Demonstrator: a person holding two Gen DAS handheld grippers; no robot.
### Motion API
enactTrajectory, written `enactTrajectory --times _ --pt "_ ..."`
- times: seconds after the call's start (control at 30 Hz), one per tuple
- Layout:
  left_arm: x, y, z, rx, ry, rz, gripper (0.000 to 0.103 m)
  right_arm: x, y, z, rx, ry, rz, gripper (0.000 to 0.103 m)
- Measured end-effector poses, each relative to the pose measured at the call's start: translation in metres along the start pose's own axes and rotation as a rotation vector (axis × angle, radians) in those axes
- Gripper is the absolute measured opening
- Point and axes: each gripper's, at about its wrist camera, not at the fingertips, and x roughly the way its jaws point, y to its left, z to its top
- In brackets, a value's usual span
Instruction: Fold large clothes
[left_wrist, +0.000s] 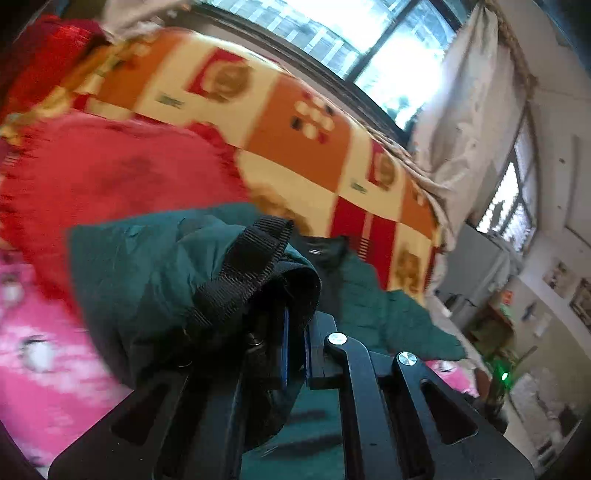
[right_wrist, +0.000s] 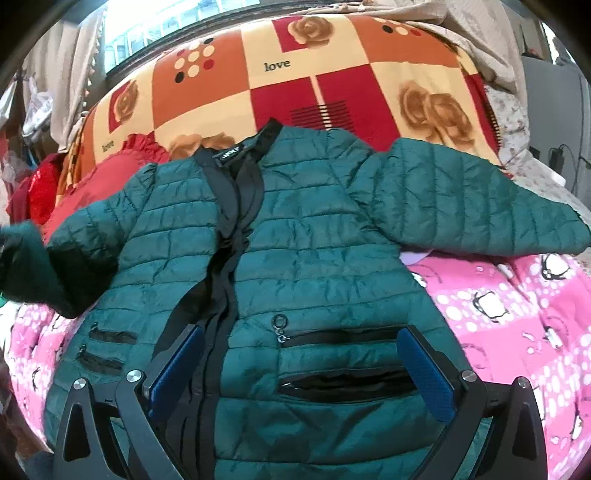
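Observation:
A dark green quilted jacket (right_wrist: 317, 258) lies front up on the bed, collar toward the far side, black zipper band down its middle, both sleeves spread out. My right gripper (right_wrist: 301, 347) is open and empty, held just above the jacket's lower front by the black pocket zippers (right_wrist: 343, 384). My left gripper (left_wrist: 295, 354) is shut on the jacket's left sleeve cuff (left_wrist: 229, 295), a bunch of green fabric with black trim, lifted off the bed. That raised sleeve end shows at the left edge of the right wrist view (right_wrist: 26, 258).
The jacket lies on a pink penguin-print blanket (right_wrist: 517, 314) and an orange, red and cream checked blanket (right_wrist: 332, 85). A red garment (right_wrist: 110, 173) lies by the jacket's left shoulder. Windows (left_wrist: 388, 48) and curtains are behind the bed.

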Motion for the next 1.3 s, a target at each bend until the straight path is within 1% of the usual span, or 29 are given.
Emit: enactTrajectory --times 0.1,0.17,0.27,0.33,0.37,0.43,0.53,0.63,0.73,0.8,0.83,0.87,0.9,0.93,0.97,1.03,1.13,1.2,1.23,1.3 --pt "0.04 -0.023 0.002 -0.012 0.028 -0.06 0.004 0.001 -0.002 0.002 0.004 -0.001 -0.021 0.103" --pt "0.07 -0.04 0.003 -0.024 0.05 -0.115 0.004 0.005 -0.001 0.007 -0.008 -0.014 -0.033 0.103" --pt "0.108 -0.059 0.004 -0.053 0.073 -0.193 0.004 0.014 0.007 0.019 -0.073 -0.045 -0.034 0.103" --pt "0.133 -0.065 0.004 -0.074 0.092 -0.237 0.004 0.02 0.012 0.029 -0.107 -0.084 -0.021 0.103" --pt "0.144 -0.066 0.003 -0.069 0.105 -0.245 0.004 0.024 0.014 0.035 -0.118 -0.09 -0.016 0.103" --pt "0.168 -0.064 -0.001 -0.055 0.136 -0.238 0.004 0.036 0.016 0.046 -0.122 -0.088 -0.024 0.103" --pt "0.202 -0.046 -0.009 -0.087 0.175 -0.237 0.004 0.062 0.015 0.066 -0.102 -0.066 -0.034 0.103" --pt "0.219 -0.029 -0.015 -0.114 0.198 -0.238 0.004 0.084 0.016 0.081 -0.095 -0.066 -0.037 0.103" --pt "0.227 -0.022 -0.018 -0.113 0.209 -0.213 0.005 0.106 0.024 0.093 -0.098 -0.065 -0.018 0.103" --pt "0.228 -0.021 -0.02 -0.119 0.232 -0.215 0.007 0.114 0.032 0.093 -0.127 -0.079 -0.009 0.103" --pt "0.23 -0.022 -0.02 -0.118 0.238 -0.219 0.013 0.116 0.035 0.091 -0.136 -0.081 0.007 0.103" --pt "0.228 -0.023 -0.019 -0.115 0.247 -0.228 0.025 0.119 0.037 0.09 -0.14 -0.074 0.033 0.103" --pt "0.226 -0.025 -0.019 -0.114 0.259 -0.233 0.035 0.12 0.038 0.089 -0.144 -0.069 0.043 0.103" --pt "0.223 -0.025 -0.02 -0.12 0.263 -0.244 0.058 0.121 0.041 0.088 -0.152 -0.066 0.047 0.103" --pt "0.218 -0.028 -0.02 -0.123 0.264 -0.262 0.073 0.122 0.042 0.088 -0.159 -0.065 0.054 0.103" --pt "0.207 -0.034 -0.02 -0.111 0.255 -0.291 0.075 0.123 0.041 0.086 -0.153 -0.062 0.068 0.103" --pt "0.192 -0.043 -0.015 -0.104 0.258 -0.294 0.075 0.125 0.037 0.086 -0.135 -0.06 0.085 0.103" --pt "0.175 -0.047 -0.011 -0.097 0.23 -0.302 0.075 0.126 0.035 0.086 -0.129 -0.053 0.094 0.103" --pt "0.17 -0.048 -0.008 -0.086 0.214 -0.294 0.075 0.126 0.035 0.086 -0.129 -0.053 0.105 0.103" --pt "0.152 -0.046 -0.001 -0.048 0.144 -0.213 0.075 0.128 0.036 0.085 -0.133 -0.051 0.108 0.103"
